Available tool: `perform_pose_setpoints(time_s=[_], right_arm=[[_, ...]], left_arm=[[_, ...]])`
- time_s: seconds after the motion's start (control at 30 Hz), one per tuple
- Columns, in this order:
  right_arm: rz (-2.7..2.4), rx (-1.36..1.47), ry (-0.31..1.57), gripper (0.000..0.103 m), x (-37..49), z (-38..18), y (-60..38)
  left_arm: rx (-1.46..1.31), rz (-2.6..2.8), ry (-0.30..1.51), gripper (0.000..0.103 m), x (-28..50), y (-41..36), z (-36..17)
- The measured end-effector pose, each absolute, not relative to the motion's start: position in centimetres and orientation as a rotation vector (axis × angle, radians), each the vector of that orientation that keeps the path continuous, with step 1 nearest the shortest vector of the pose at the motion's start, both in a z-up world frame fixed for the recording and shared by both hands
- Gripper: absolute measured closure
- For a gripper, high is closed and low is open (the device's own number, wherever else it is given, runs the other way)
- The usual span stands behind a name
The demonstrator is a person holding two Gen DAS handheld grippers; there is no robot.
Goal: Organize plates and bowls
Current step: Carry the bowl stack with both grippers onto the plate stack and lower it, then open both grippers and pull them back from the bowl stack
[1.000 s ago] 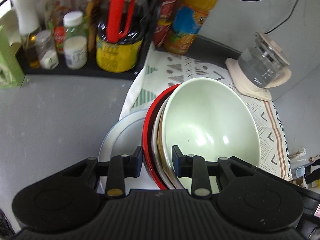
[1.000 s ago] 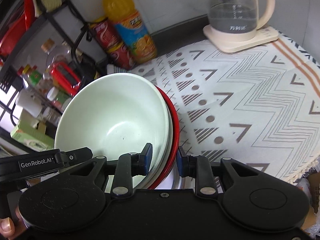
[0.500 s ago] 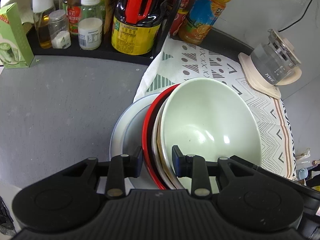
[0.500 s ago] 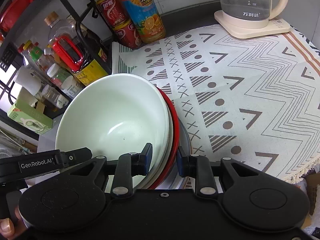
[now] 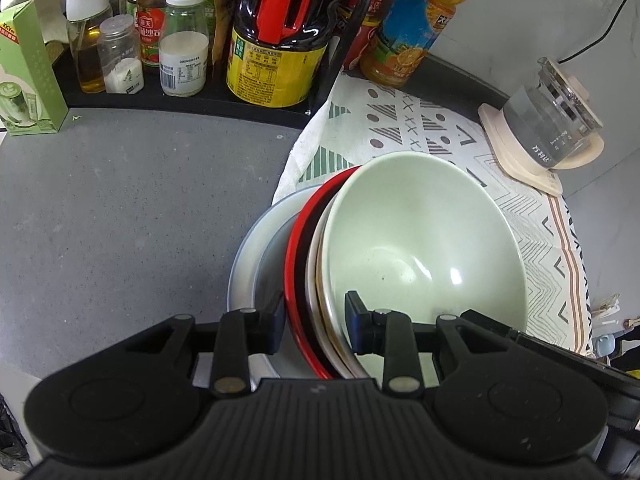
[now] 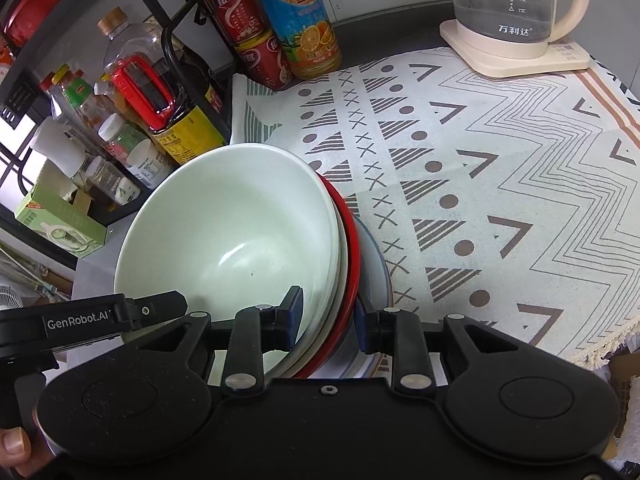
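A stack of dishes is held between both grippers: a pale green bowl [image 5: 420, 240] on top, a white bowl and a red bowl [image 5: 296, 248] under it, and a grey-white plate [image 5: 252, 264] at the bottom. My left gripper [image 5: 314, 326] is shut on the rims of the stacked bowls from one side. My right gripper [image 6: 328, 320] is shut on the rims from the other side; the green bowl [image 6: 232, 232] and red bowl [image 6: 352, 248] show there too. The stack hangs above the edge of the patterned cloth [image 6: 480, 168].
A black rack [image 5: 180, 100] with sauce bottles, jars and a big soy bottle [image 5: 276, 48] stands at the back. An orange juice bottle [image 6: 300, 20], red cans [image 6: 256, 48] and a glass kettle [image 6: 516, 12] stand on the counter. The grey countertop [image 5: 120, 208] lies left.
Both grippers and the stack have drawn back and up from the rack; the bottles and kettle sit farther away, and more cloth and grey counter show.
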State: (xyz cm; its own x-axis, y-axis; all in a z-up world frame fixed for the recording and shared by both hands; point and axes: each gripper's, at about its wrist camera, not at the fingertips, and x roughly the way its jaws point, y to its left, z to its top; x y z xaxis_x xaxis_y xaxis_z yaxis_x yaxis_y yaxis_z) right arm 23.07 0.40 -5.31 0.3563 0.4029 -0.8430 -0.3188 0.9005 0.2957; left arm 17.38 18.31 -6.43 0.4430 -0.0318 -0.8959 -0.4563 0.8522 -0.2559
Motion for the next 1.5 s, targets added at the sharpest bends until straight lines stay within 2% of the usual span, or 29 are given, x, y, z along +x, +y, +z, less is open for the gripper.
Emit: perform_pose_setpoints(time_s=[0.07, 0.17, 0.27, 0.37, 0.57, 0.63, 0.7, 0.9, 1.23, 1.5], right_arm=[[0.468, 0.088, 1.116, 0.074, 23.1, -5.3, 0.4], [0.467, 0.126, 1.133, 0.07, 23.3, -5.4, 0.0], [0.467, 0.15, 1.122, 0.057, 23.3, -5.2, -0.3], [0.469, 0.154, 1.118, 0.055, 23.4, -5.1, -0.2], [0.455, 0.168, 1.126, 0.05, 23.7, -5.3, -0.1], [0.441, 0.159, 1.121, 0.044, 23.9, -5.2, -0.1], [0.426, 0.16, 1.111, 0.034, 24.0, -5.1, -0.2], [0.376, 0.18, 1.054, 0.005, 24.1, -4.2, -0.6], [0.281, 0.188, 0.988, 0.0, 23.9, -3.2, -2.0], [0.221, 0.239, 0.913, 0.0, 22.2, -1.0, -4.9]], left_arm=[[-0.494, 0.278, 1.108, 0.064, 17.6, 18.4, -6.6], [-0.493, 0.272, 1.123, 0.043, 17.6, 18.8, -6.7], [-0.49, 0.265, 1.117, 0.034, 17.7, 19.2, -6.6], [-0.482, 0.259, 1.106, 0.026, 18.0, 19.4, -6.4], [-0.476, 0.211, 1.132, 0.025, 19.5, 19.8, -6.6], [-0.462, 0.186, 1.135, 0.024, 19.9, 19.9, -6.5], [-0.444, 0.166, 1.126, 0.02, 20.3, 20.0, -6.3], [-0.358, 0.131, 1.11, 0.019, 21.8, 20.2, -5.9], [-0.258, 0.086, 1.089, 0.015, 22.7, 19.1, -4.5], [-0.297, 0.135, 1.043, 0.005, 20.7, 17.7, -2.6]])
